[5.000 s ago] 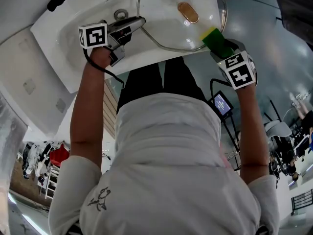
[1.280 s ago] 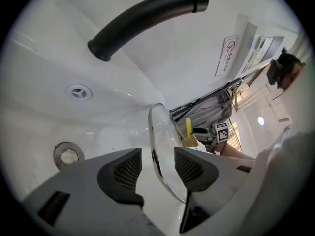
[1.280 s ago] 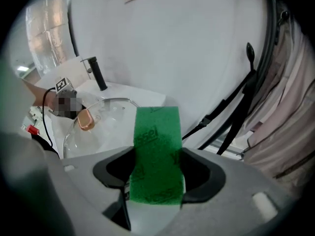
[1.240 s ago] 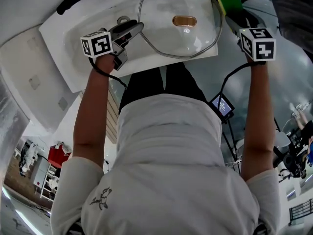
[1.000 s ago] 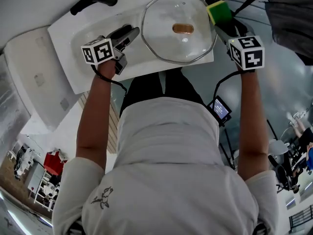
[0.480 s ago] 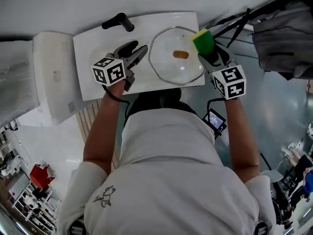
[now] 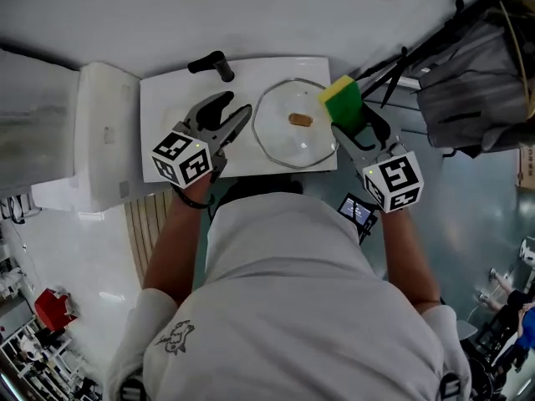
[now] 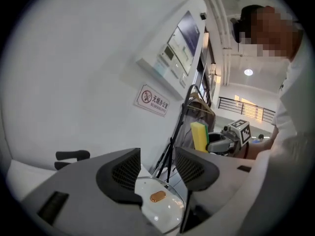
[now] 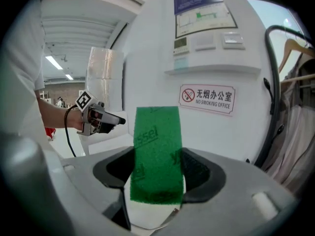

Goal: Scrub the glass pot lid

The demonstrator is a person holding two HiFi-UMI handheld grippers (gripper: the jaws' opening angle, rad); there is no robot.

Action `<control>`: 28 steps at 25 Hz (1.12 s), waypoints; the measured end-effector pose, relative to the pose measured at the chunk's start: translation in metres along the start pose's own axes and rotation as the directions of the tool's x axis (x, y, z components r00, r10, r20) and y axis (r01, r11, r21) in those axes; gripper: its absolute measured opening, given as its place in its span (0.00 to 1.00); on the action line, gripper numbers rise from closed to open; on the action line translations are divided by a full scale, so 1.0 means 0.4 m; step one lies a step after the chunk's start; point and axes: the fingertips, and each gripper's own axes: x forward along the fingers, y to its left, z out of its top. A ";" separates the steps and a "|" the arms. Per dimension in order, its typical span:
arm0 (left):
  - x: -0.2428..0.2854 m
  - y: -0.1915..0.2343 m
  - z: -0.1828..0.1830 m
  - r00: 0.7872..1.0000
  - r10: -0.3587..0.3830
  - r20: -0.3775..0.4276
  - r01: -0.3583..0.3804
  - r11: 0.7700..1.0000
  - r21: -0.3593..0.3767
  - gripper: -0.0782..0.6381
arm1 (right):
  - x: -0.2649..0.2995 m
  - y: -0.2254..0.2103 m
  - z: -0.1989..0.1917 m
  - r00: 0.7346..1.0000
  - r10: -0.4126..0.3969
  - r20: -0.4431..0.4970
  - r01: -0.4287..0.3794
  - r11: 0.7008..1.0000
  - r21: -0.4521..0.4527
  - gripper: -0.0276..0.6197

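Here, sponge (image 9: 155, 146) in right gripper (image 9: 156, 175)

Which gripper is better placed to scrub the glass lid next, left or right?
Probably right. The right gripper is shut on the sponge, which shows at the glass lid's edge in the head view; the left gripper is open and empty.

Glossy clear glass lid (image 7: 280, 134) on a smooth white basin (image 7: 167, 98) — sponge (image 7: 343, 98) rough green-faced, its yellow back perhaps foam
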 end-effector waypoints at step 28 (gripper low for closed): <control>-0.073 -0.330 0.143 0.995 -0.006 0.104 -0.018 0.973 0.230 0.11 | -0.147 0.052 0.081 0.970 0.060 0.236 -0.068 0.997 0.026 0.49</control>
